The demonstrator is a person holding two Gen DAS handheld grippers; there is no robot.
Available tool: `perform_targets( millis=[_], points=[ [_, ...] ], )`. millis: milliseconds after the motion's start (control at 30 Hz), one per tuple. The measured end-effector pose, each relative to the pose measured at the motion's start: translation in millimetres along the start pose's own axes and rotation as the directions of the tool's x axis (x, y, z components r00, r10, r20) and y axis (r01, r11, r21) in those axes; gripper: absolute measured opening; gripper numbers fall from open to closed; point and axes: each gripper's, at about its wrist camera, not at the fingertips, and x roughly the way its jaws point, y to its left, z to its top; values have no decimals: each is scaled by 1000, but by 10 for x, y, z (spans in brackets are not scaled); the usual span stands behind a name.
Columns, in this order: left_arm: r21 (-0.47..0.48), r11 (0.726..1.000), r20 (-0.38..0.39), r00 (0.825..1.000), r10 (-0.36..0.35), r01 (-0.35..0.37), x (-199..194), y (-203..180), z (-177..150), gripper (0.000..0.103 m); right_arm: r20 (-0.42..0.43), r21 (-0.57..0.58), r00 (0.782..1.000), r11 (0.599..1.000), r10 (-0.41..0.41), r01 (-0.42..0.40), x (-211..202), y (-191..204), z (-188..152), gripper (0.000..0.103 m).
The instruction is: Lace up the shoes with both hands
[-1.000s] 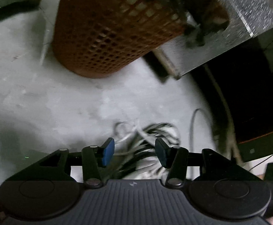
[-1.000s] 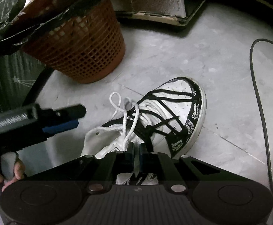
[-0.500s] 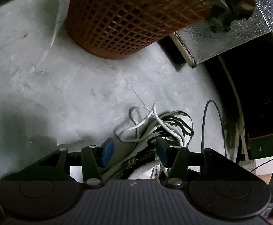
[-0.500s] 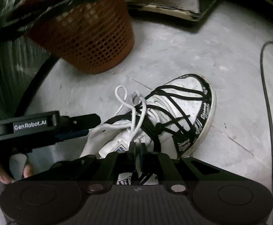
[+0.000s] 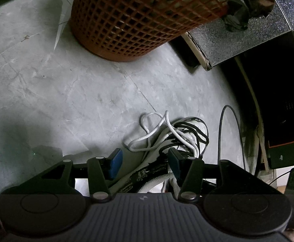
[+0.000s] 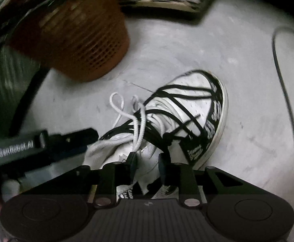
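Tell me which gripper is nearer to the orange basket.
Left. The left gripper hovers at the shoe's basket-side edge. The right gripper is over the shoe's collar, farther from the orange basket.

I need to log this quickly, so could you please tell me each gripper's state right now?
Left gripper: open, holding nothing.
Right gripper: jaws just opened; white lace beside one pad, not pinched.

A dim room with a grey stone-tile floor (image 5: 70, 92). An orange lattice wastebasket (image 5: 139, 18) stands at the far side, beside a speckled metal cabinet (image 5: 247, 34). A black cable (image 6: 288, 104) trails across the floor at right.
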Motion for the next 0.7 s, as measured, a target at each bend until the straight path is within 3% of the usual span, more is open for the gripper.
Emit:
perform_targets(
  millis=[100,133,167,267,467,700],
  points=[
    [-7,1000,1,1000,0,0,-3,9,0,54,10,7,1000,1000,16,-17,-27,-25,-12,22],
    [-8,1000,0,1000,0,0,-3,10,-2,54,16,-7,1000,1000,25,-25,-44,-9,-10,8],
    [-8,1000,1,1000,0,0,-4,8,-5,54,17,-37,1000,999,18,-17,-55,38,-9,3],
    [-3,1000,3,1000,4,-4,-1,-1,-10,54,18,-102,1000,995,-7,9,-77,147,-10,4],
    [26,1000,8,1000,16,-16,-32,-27,-20,54,31,-35,999,999,8,-7,-122,40,-25,3],
    [56,996,13,998,62,-62,-34,-25,-36,54,46,-108,992,987,-118,123,-211,74,-22,0]
  ],
)
